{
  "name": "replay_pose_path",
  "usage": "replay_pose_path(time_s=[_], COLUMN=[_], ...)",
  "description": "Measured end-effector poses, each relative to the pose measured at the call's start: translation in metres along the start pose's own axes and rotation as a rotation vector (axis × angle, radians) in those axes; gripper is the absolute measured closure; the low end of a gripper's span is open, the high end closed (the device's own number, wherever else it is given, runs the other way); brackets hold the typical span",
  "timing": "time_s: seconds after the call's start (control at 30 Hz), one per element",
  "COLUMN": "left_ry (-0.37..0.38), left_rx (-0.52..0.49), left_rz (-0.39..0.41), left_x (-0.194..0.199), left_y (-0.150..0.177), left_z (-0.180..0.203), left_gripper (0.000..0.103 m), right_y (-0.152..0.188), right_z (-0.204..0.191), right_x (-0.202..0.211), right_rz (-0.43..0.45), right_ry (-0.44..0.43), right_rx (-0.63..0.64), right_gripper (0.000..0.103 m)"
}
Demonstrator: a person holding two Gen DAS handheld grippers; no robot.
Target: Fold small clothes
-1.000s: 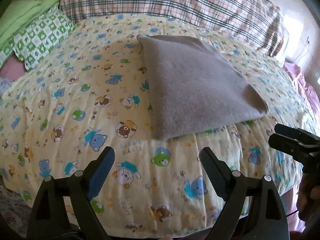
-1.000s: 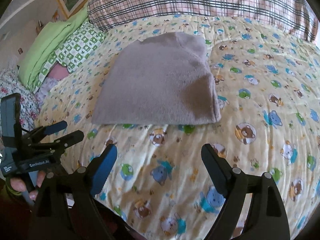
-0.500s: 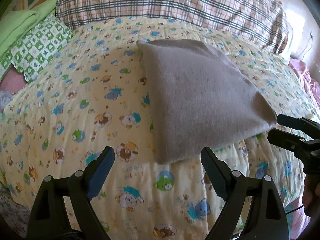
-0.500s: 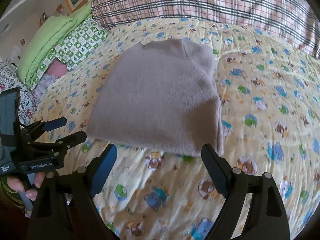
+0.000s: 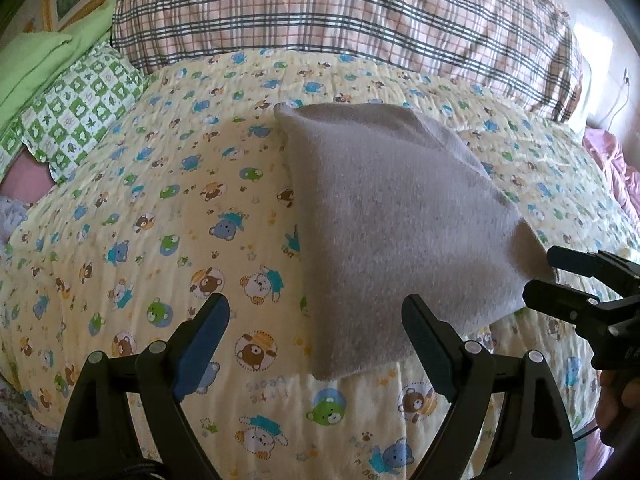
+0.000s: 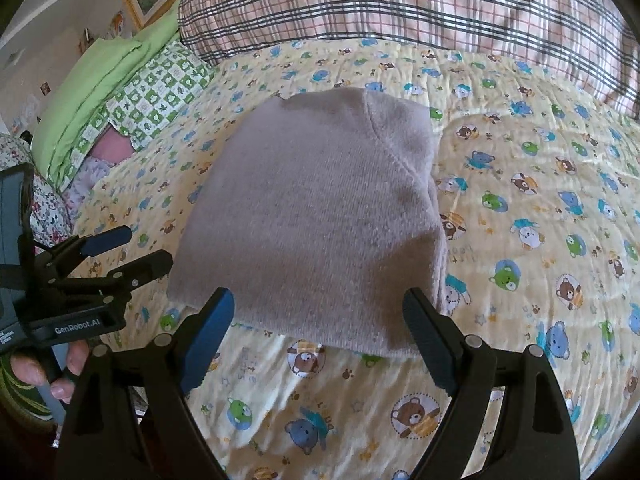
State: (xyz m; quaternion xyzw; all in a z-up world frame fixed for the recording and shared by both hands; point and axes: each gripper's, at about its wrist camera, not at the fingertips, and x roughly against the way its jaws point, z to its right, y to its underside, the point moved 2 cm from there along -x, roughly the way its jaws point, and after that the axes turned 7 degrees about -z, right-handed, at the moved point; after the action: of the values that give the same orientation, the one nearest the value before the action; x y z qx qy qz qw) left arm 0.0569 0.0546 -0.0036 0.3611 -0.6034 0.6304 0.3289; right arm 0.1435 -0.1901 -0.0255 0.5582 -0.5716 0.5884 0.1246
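Ahead, my left gripper [image 5: 316, 338] and right gripper [image 6: 318, 334], both spread empty, flanked the near edge of the folded grey fleece garment [image 6: 316, 224], flat on the yellow bear-print quilt [image 6: 532, 216], bare quilt around.

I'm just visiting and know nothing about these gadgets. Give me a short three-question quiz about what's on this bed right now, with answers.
1. True or false: the left gripper is clamped on the grey garment.
2. What does the grey garment lie on? A) plaid pillow B) teddy-bear quilt C) green pillow
3. Fill in: both grippers' jaws are ____.

Key:
1. False; it is open, touching nothing, as is the right gripper.
2. B, the teddy-bear quilt; the plaid pillow and green pillow lie beyond it.
3. Open.
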Motion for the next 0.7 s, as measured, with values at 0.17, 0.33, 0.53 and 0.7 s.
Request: replay_pose_path(time_s=[0.17,0.33,0.53,0.7], left_ry=[0.007,0.013,0.022,0.025], left_rx=[0.003,0.007,0.011,0.015], left_rz=[-0.007,-0.017,-0.027,-0.031], left_x=[-0.003,-0.007,-0.013,-0.015], left_y=[-0.003,-0.004,-0.008,-0.009], left_z=[0.002,0.003,0.002,0.002], left_gripper=[0.014,0.014,0.014,0.014], right_y=[-0.001,-0.007,-0.010,-0.011], right_z=[0.000,0.002,0.004,0.002], right_x=[-0.001,-0.004,-0.008,-0.011], right_rz=[0.001,-0.006,-0.017,-0.025], right_ry=[-0.003,-0.010,-0.018,-0.022], right_rx=[-0.003,-0.013,-0.010,-0.008], right_gripper=[0.016,0.016,0.016,0.016])
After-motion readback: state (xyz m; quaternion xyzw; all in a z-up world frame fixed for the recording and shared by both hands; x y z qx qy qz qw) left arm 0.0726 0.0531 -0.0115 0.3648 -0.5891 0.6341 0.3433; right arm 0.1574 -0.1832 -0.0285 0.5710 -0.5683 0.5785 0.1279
